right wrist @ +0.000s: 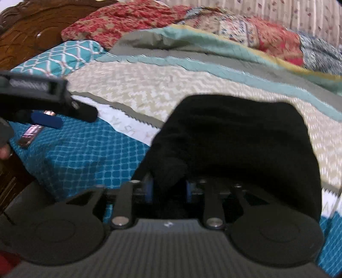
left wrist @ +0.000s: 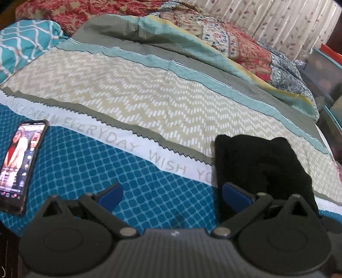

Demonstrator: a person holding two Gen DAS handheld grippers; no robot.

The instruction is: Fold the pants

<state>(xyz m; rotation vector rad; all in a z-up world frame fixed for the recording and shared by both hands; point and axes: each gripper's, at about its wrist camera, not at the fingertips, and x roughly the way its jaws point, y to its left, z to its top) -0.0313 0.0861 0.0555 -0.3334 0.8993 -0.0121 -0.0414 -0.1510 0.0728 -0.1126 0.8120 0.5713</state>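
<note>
A: Surroundings first

B: Left wrist view: a phone (left wrist: 20,164) with its screen lit lies at the left edge on the blue lattice bedsheet (left wrist: 128,181). A red floral quilt (left wrist: 241,47) is bunched along the top, a teal patterned pillow (left wrist: 27,40) sits upper left, and a curtain (left wrist: 277,19) hangs upper right. In the right wrist view a carved wooden headboard (right wrist: 27,27) fills the upper left corner

A: Anything in the way?

B: Nothing lies on the sheet between the left gripper's (left wrist: 172,193) pads. The phone sits well left of the pants

A: The pants?

B: Black pants (left wrist: 256,166), folded into a compact bundle, lower right in the left view, lying across the lettered white band and the chevron stripe. In the right view they fill the centre, blurred (right wrist: 235,145)

A: Tool state?

B: Left gripper spread wide, holding nothing, its right pad just at the bundle's near edge. Right gripper (right wrist: 167,189) partly closed with a lobe of black cloth between its blue pads; I cannot tell whether they press it
</note>
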